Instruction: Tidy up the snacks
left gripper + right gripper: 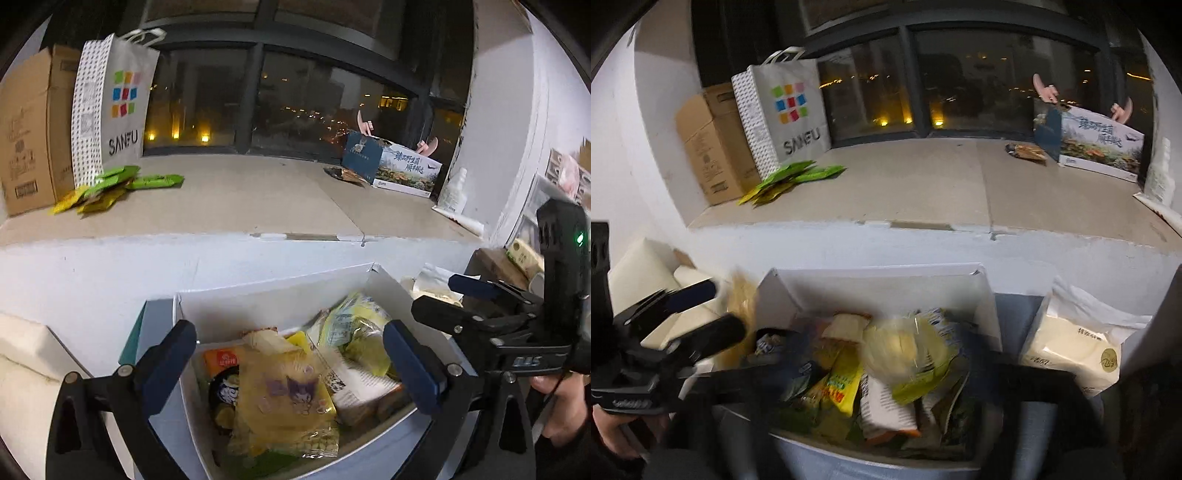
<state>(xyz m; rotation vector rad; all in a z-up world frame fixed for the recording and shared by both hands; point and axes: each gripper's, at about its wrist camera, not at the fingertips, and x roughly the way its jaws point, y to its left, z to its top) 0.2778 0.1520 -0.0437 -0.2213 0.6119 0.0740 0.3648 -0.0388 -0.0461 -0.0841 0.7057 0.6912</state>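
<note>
**Both grippers poised over the snack box**

Left wrist view: the left gripper [291, 365] hangs spread wide and empty over the white box [266, 295] of jumbled snacks [288, 395]. The right gripper [436, 299] is also seen, jaws apart.

Right wrist view: motion blur hides the right gripper's own fingers, but only here shows a cream tissue pack [1071, 354] beside the box. A pick seems next: choose one packet, descend, close. Green sachets [790, 177] already lie on the sill.

I see a white open box [273, 295] at 6 o'clock, heaped with snack packets [291, 391] lying crumpled and overlapping. At 10 o'clock, green and yellow sachets [110, 184] lie flat, fanned on the window ledge [240, 199].
</note>
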